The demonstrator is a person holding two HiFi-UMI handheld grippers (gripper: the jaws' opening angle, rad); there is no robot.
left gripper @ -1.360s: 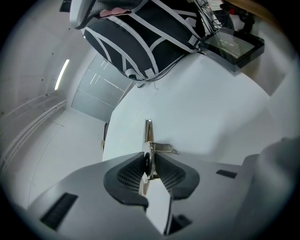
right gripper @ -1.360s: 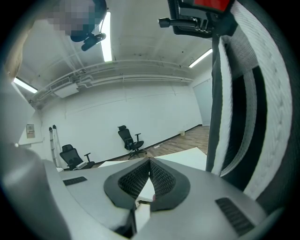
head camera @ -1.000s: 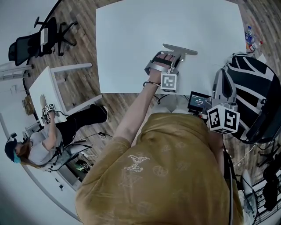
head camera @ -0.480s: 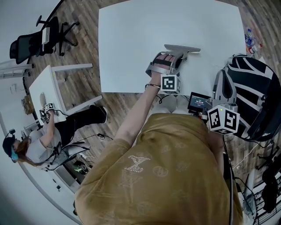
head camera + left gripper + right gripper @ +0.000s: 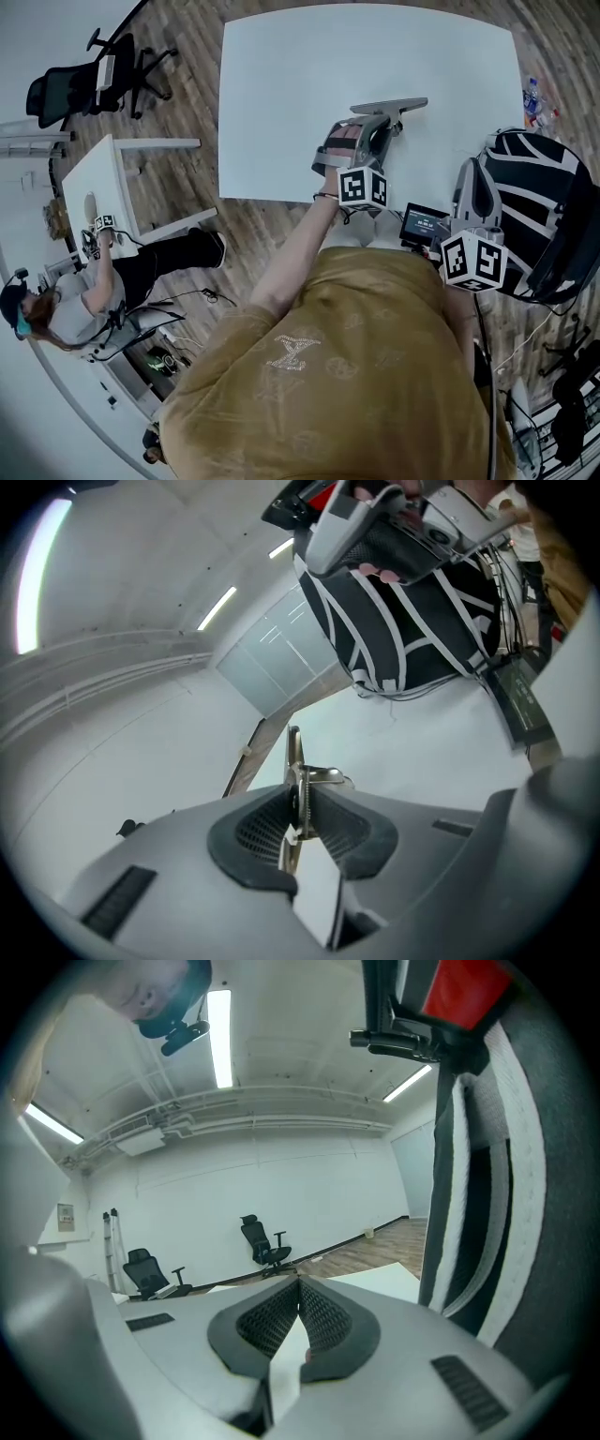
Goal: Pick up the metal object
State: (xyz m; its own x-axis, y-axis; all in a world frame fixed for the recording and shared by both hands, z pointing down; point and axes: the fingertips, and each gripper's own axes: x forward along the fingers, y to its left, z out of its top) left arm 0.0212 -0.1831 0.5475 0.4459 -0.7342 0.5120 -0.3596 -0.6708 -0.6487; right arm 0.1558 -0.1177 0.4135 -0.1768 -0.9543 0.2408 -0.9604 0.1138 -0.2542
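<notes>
The metal object is a flat grey T-shaped piece, tilted a little above the white table. My left gripper is shut on its near end. In the left gripper view the metal object stands edge-on, pinched between the ribbed pads of the left gripper. My right gripper hangs off the table's near right corner, close to the person's body. In the right gripper view the right gripper has its pads pressed together with nothing between them.
A black-and-white backpack stands at the table's right edge, also seen as the backpack. A small screen device sits by the near edge. A second desk with a seated person and an office chair are to the left.
My left gripper has risen and rolled, taking the metal object up off the table so that it now sits tilted. The right gripper has stayed where it was.
</notes>
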